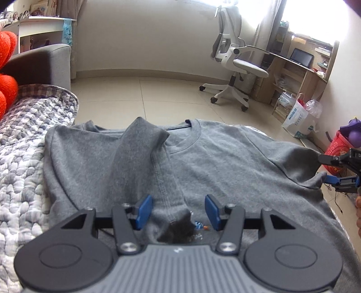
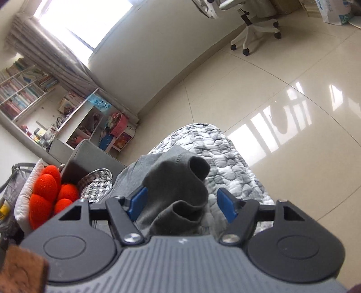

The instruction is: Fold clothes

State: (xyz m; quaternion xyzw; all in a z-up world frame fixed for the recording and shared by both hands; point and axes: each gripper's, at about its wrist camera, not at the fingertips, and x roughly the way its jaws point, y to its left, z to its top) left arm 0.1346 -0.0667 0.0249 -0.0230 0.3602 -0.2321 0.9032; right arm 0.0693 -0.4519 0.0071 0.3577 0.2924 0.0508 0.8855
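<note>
Quilted bed [image 1: 27, 157]; shirt [image 1: 225, 157] beneath left gripper [image 1: 178, 213]

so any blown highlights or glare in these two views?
Left wrist: window at top right is clipped white; grey shirt evenly lit. Right wrist: window blown out, bright reflections on the floor tiles; both views show fisheye bending.

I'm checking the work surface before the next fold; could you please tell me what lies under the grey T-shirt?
A grey-and-white quilted blanket shows beside the grey T-shirt on the left, apparently continuing beneath. What lies under the shirt's middle is covered and cannot be seen.
</note>
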